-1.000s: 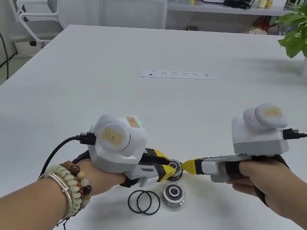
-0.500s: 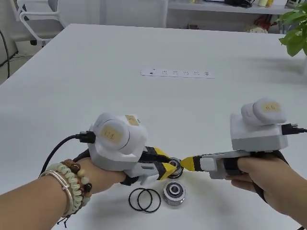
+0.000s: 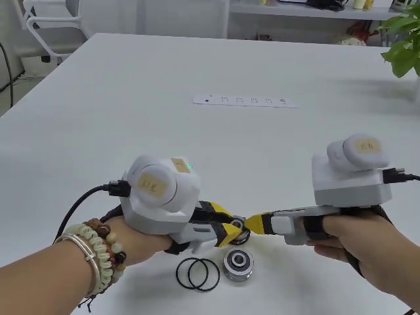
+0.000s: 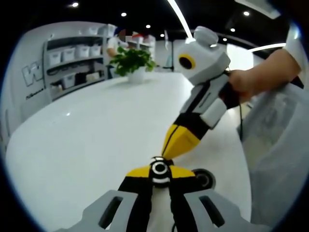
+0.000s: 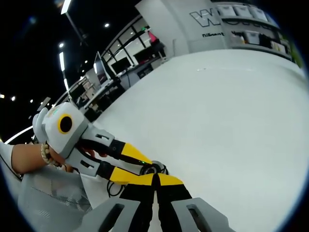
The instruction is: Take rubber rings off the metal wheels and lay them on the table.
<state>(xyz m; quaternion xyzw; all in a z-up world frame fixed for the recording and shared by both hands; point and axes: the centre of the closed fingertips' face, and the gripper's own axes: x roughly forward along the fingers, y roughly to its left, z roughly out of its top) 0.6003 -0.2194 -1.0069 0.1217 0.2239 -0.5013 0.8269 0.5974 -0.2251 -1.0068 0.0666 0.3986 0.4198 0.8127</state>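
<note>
My left gripper (image 3: 232, 230) is shut on a small metal wheel (image 3: 239, 225) held just above the white table (image 3: 197, 144). In the left gripper view the wheel (image 4: 160, 169) sits between the yellow tips of the left gripper (image 4: 160, 173). My right gripper (image 3: 253, 225) is shut, and its yellow tips touch the wheel's right side. The right gripper view shows its tips (image 5: 155, 178) meeting at the wheel (image 5: 148, 169); whether they pinch a rubber ring is not visible. A second metal wheel (image 3: 237, 263) lies on the table below, beside two black rubber rings (image 3: 197, 273).
A white power strip (image 3: 243, 102) lies across the middle of the table. A green plant (image 3: 403, 46) stands at the far right edge. A black cable (image 3: 82, 205) trails from the left gripper. A white chair (image 3: 46, 26) stands beyond the far left corner.
The right gripper has edged left, closing the small gap to the wheel held in the left gripper. The left gripper, the loose wheel and the rings have stayed put.
</note>
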